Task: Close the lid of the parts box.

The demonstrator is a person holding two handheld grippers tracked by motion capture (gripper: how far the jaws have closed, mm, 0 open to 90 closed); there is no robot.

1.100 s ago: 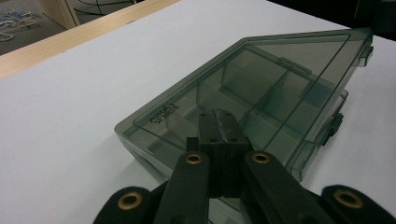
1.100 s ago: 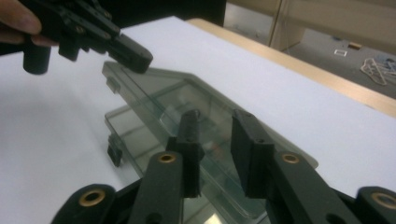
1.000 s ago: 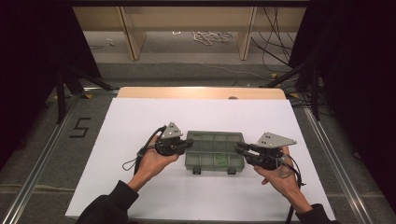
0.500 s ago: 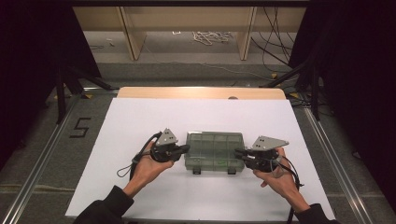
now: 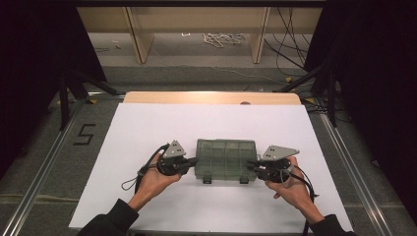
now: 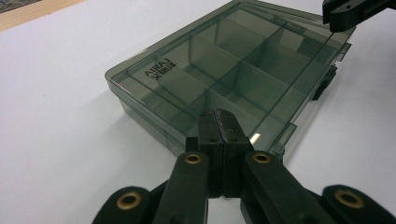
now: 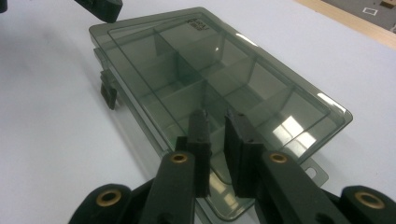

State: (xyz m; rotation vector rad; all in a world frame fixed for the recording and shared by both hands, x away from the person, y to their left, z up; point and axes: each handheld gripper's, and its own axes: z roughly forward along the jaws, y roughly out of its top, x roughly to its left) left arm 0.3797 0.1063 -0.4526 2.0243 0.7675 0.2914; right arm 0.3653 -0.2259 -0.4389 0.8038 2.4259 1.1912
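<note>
Smoked-plastic compartment box (image 5: 225,159) lies lid-shut, mid-table, near side. Left gripper (image 5: 193,162) jaws pressed together at its left end; right gripper (image 5: 251,165) slightly parted at right end. Probably light, rigid, slick; grip the rim edges.

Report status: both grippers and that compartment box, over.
Left gripper shut, at the box's left end. Right gripper slightly open, at its right end. Compartment box closed, flat on white table, compartments look empty. Nothing in the way.
</note>
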